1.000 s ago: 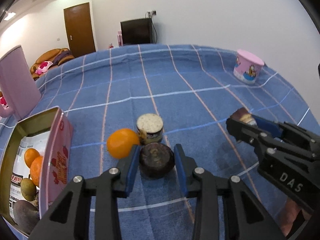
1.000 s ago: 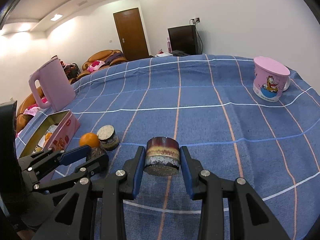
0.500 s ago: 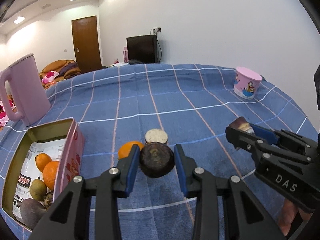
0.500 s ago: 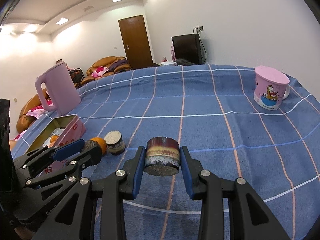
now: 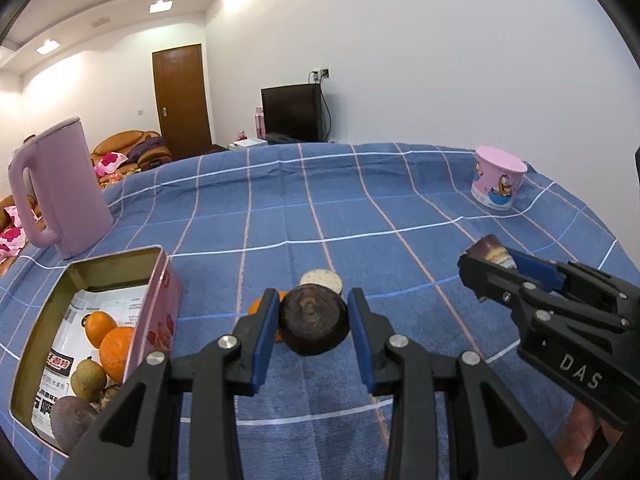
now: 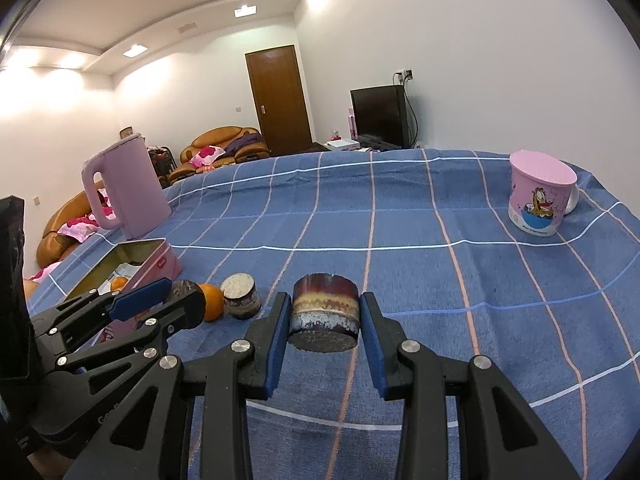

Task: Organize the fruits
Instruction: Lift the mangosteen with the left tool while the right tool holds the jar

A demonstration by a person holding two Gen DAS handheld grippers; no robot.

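- left wrist view: the left tongs point(image 5: 313, 322) pinch a dark brown round piece point(image 5: 313, 325) between their blue pads, its flat face turned toward the camera and lifted clear of the blue checked cloth point(image 5: 360, 208) on the desk.
- just behind that piece a loose orange point(image 5: 256, 306) and a pale-topped round piece point(image 5: 321, 281) sit on the cloth, both partly hidden by it.
- at the lower left an open pink tin point(image 5: 160, 312) holds two oranges point(image 5: 110, 340), a greenish-brown fruit point(image 5: 87, 380) and a dark purple one point(image 5: 72, 420).
- the right tongs point(image 5: 492, 266) reach in from the right, pinching a layered piece; a pink kettle point(image 5: 60, 188) stands behind the tin, and a pink cartoon cup point(image 5: 498, 178) stands far right.
- right wrist view: the right tongs point(image 6: 324, 316) pinch a layered cylinder point(image 6: 324, 312), dark red, cream and grey, held upright above the cloth point(image 6: 400, 220).
- to the left the left tongs point(image 6: 176, 298) grip their dark piece; beside them lie the orange point(image 6: 214, 302) and the pale-topped piece point(image 6: 240, 296), close together.
- the tin point(image 6: 156, 264) lies beyond the left tongs, with the kettle point(image 6: 128, 188) behind it and the cup point(image 6: 538, 196) well apart on the right.
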